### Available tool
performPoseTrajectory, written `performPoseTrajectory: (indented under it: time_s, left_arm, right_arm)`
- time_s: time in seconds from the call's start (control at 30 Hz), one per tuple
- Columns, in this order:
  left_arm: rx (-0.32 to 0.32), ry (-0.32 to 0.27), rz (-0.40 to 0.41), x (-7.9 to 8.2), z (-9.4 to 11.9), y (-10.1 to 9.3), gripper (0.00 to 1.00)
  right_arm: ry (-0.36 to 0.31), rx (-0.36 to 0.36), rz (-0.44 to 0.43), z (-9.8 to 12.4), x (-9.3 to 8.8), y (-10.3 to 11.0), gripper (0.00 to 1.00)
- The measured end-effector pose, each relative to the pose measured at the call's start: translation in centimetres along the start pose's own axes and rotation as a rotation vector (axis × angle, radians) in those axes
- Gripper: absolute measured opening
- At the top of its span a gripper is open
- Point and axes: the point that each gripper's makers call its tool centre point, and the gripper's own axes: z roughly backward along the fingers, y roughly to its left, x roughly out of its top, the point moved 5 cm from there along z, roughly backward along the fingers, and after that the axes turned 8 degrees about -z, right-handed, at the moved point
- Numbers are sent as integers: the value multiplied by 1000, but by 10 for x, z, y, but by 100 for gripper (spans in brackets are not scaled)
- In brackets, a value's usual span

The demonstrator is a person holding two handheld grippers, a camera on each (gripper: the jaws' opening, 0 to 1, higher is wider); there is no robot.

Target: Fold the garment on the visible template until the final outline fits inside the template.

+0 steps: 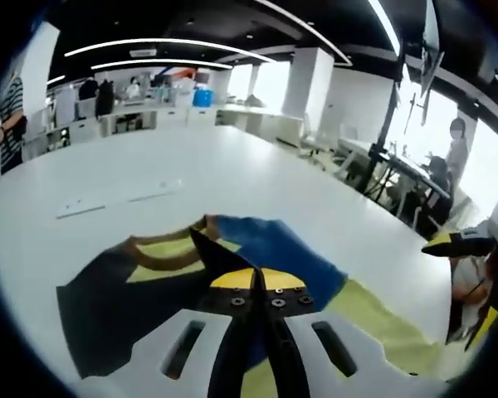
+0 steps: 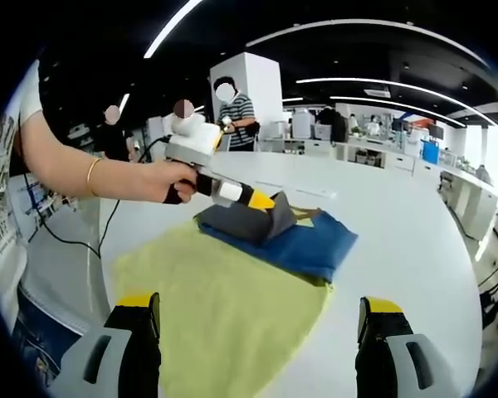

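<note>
1. A yellow-green template (image 2: 224, 307) was seen spread flat on the white table (image 2: 415, 240).
2. The garment (image 2: 303, 240), blue with dark grey and tan-trimmed parts, was found lying on the far edge of the template, partly folded.
3. The left gripper (image 2: 270, 201) was observed at the garment's folded dark layer (image 2: 249, 222), its jaws closed together on that fabric, held by a person's hand (image 2: 162, 181).
4. The right gripper (image 2: 257, 319) was recorded over the template's near part, jaws spread wide, nothing held between them.
</note>
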Motion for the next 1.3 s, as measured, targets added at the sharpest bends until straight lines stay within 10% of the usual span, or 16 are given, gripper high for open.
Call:
performPoseTrajectory:
  time_s: [0.97, 1.3]
  left_arm:
    - [-150, 91, -57, -18, -51, -39, 0]
    - [-182, 33, -91, -8, -45, -48, 44]
  right_arm:
    - [5, -13, -26, -4, -6, -10, 99]
    - [15, 4, -26, -3, -7, -7, 99]
